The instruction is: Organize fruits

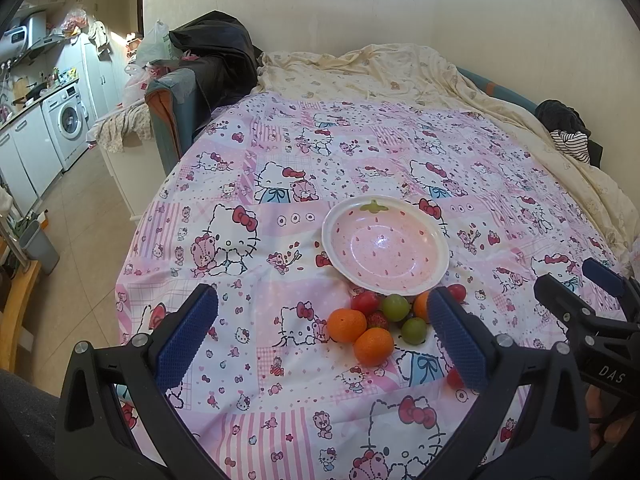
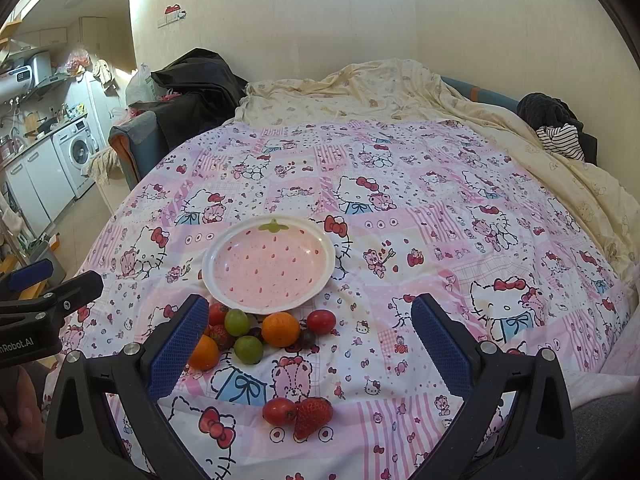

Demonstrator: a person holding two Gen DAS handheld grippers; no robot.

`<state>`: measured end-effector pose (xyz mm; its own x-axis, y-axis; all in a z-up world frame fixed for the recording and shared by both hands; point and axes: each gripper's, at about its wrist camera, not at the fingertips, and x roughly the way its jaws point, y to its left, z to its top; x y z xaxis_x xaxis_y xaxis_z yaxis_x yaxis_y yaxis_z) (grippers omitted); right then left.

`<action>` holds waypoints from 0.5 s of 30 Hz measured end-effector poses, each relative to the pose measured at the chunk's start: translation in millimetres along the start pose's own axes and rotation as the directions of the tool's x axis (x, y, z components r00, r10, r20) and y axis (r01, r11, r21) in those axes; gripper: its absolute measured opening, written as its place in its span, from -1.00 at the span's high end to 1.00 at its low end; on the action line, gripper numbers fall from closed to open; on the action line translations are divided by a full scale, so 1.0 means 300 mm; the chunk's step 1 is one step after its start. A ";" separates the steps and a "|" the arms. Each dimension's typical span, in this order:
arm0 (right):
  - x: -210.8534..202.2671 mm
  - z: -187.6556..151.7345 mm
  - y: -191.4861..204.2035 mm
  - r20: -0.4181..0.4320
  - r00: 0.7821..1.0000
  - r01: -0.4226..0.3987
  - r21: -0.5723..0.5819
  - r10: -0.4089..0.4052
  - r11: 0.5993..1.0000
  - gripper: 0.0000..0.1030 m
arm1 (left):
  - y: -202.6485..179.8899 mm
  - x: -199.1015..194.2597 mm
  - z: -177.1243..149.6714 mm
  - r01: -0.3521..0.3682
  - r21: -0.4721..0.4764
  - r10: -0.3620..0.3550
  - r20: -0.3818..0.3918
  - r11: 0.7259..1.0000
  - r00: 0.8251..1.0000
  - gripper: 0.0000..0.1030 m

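A pink strawberry-patterned bowl (image 1: 386,246) (image 2: 269,265) sits empty on the Hello Kitty cloth. Just in front of it lies a cluster of fruit: oranges (image 1: 346,325) (image 2: 281,329), green grapes (image 1: 395,307) (image 2: 237,322), cherry tomatoes (image 1: 365,302) (image 2: 321,321) and a strawberry (image 1: 377,320). Nearer the right gripper lie a tomato (image 2: 279,411) and a strawberry (image 2: 313,416). My left gripper (image 1: 324,334) is open and empty, hovering before the cluster. My right gripper (image 2: 310,340) is open and empty above the fruit.
The cloth (image 1: 280,184) covers a bed with a cream blanket (image 1: 380,72) behind. Dark clothes (image 2: 556,120) lie at the far right. A sofa arm (image 1: 172,112) and kitchen units with a washing machine (image 1: 68,120) stand to the left, beyond the bed edge.
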<state>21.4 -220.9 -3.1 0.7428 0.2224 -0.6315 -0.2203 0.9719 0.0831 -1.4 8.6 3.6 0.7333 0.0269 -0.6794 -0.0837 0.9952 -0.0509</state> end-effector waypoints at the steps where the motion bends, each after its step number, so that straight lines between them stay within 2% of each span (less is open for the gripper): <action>1: 0.001 -0.001 0.000 0.000 1.000 0.000 0.000 0.000 1.000 -1.00 | 0.001 0.001 0.000 0.000 0.000 0.000 -0.001 1.000 1.000 -1.00; 7: 0.005 0.003 -0.017 -0.012 1.000 -0.007 0.019 0.007 1.000 -1.00 | 0.010 0.004 -0.003 -0.012 -0.003 0.012 -0.008 1.000 1.000 -1.00; 11: 0.022 0.020 -0.112 -0.067 0.997 -0.028 0.124 0.037 0.992 -1.00 | 0.033 0.020 -0.002 -0.033 -0.025 0.032 -0.036 0.999 0.999 -1.00; 13: 0.068 0.015 -0.161 -0.160 0.985 -0.031 0.156 0.057 0.987 -1.00 | 0.041 0.034 -0.003 -0.039 -0.039 0.037 -0.059 0.998 0.998 -1.00; 14: 0.108 0.002 -0.178 -0.238 0.968 -0.036 0.160 0.074 0.986 -1.00 | 0.048 0.042 -0.005 -0.039 -0.049 0.035 -0.075 0.998 0.997 -1.00; 15: 0.152 -0.018 -0.186 -0.321 0.942 -0.045 0.162 0.096 0.986 -0.96 | 0.051 0.047 -0.007 -0.040 -0.051 0.036 -0.086 0.998 0.996 -1.00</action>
<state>64.0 -265.4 -40.7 0.4758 0.2777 -0.8346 -0.1484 0.9606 0.2351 6.3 24.1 -8.3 0.6691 0.0541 -0.7412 -0.1476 0.9871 -0.0612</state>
